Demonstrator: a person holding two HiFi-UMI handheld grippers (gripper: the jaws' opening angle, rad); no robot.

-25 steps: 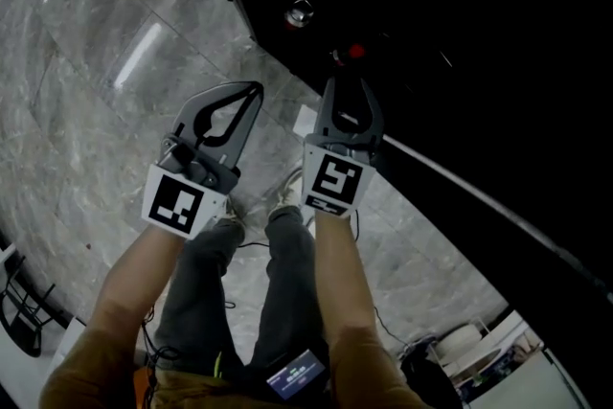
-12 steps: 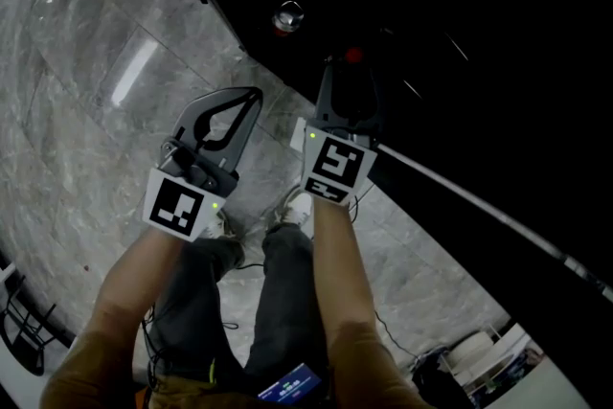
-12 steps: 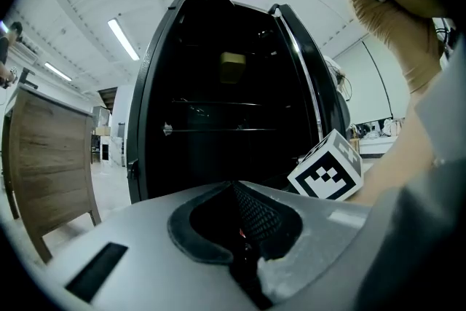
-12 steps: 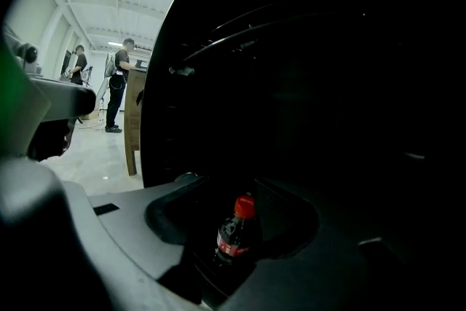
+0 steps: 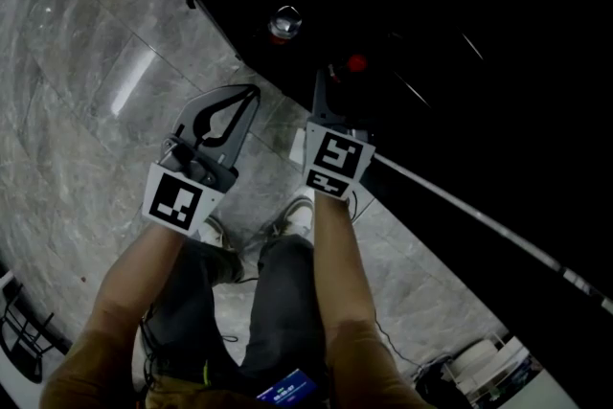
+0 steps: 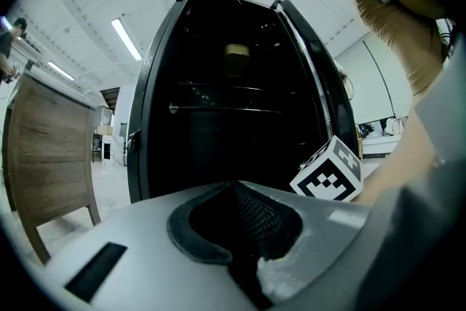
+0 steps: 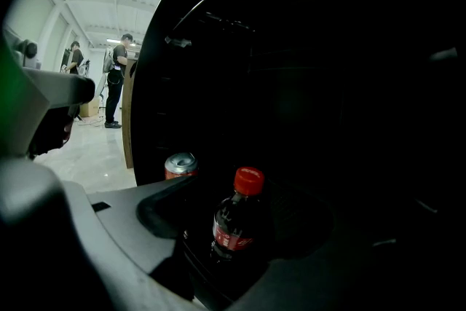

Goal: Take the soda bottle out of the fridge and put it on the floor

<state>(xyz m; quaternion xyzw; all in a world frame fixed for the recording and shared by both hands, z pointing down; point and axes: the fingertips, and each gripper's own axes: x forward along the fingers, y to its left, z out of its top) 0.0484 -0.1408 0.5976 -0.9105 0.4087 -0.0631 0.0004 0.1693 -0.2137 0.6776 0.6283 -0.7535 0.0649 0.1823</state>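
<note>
One soda bottle (image 7: 234, 226) stands between the right hand-held gripper's (image 5: 339, 79) spread jaws; left hand-held gripper (image 5: 251, 94) pressed together

Soda bottle (image 7: 239, 218) in fridge (image 7: 313, 47), near front; can (image 7: 180, 164) behind, to left.

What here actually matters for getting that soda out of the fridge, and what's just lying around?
Part of the job:
soda bottle, red cap, inside the fridge
fridge, standing open
right tool, jaws apart near the bottle
floor, where the bottle goes

Just about:
soda can beside the bottle
left tool, shut and empty
wooden panel
people in the background
</note>
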